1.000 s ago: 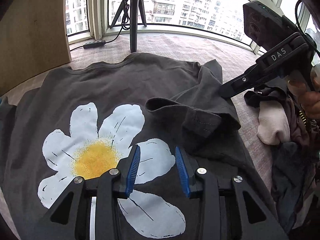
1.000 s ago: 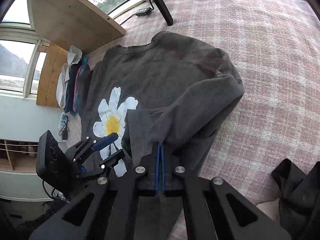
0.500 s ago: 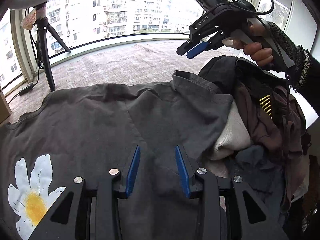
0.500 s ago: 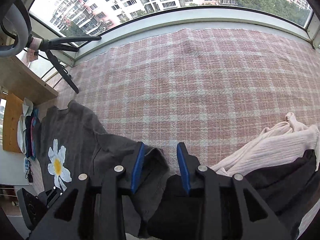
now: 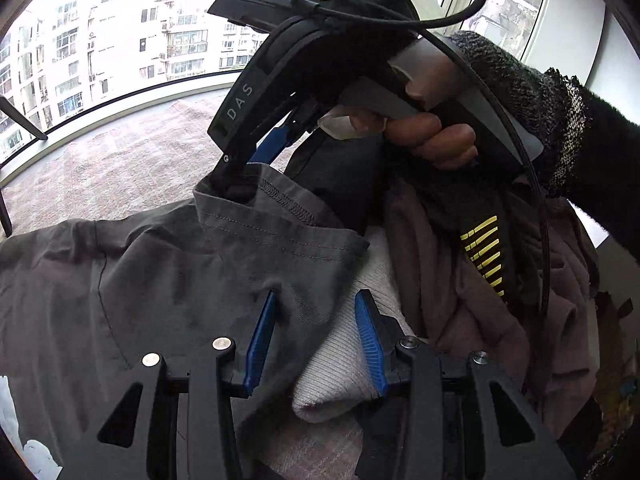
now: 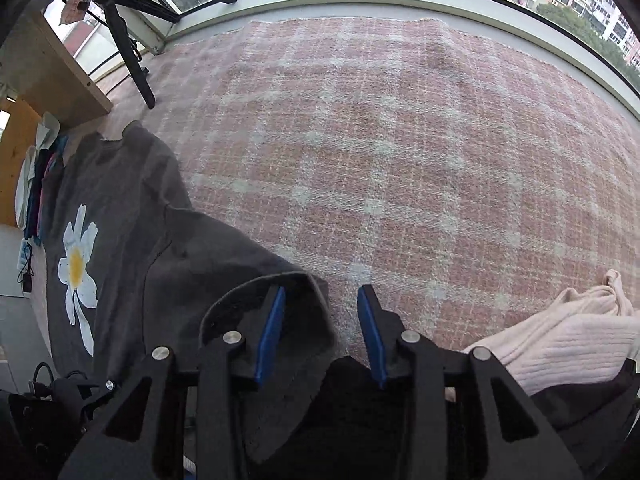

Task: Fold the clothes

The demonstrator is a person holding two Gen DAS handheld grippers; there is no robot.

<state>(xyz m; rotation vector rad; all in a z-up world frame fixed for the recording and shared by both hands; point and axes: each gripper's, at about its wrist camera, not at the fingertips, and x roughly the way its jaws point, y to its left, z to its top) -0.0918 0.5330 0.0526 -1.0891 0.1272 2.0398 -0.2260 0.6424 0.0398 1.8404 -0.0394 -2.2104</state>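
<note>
Sweatshirt [image 6: 132, 240] sleeve cuff round right claw [image 6: 320, 332] finger (claw agape).

We see the grey T-shirt [image 5: 160, 280] as matt, soft woven cloth with stitched hems, its sleeve lying between the left gripper [image 5: 316, 336] jaws. Right of them sits ribbed cream knitwear [image 5: 340, 364]. Beyond the right gripper [image 6: 320, 328] jaws, the plaid blanket [image 6: 400, 140] looks coarse and nubbly. Both grippers are matt black plastic with ridged blue pads and shiny metal screws.
</note>
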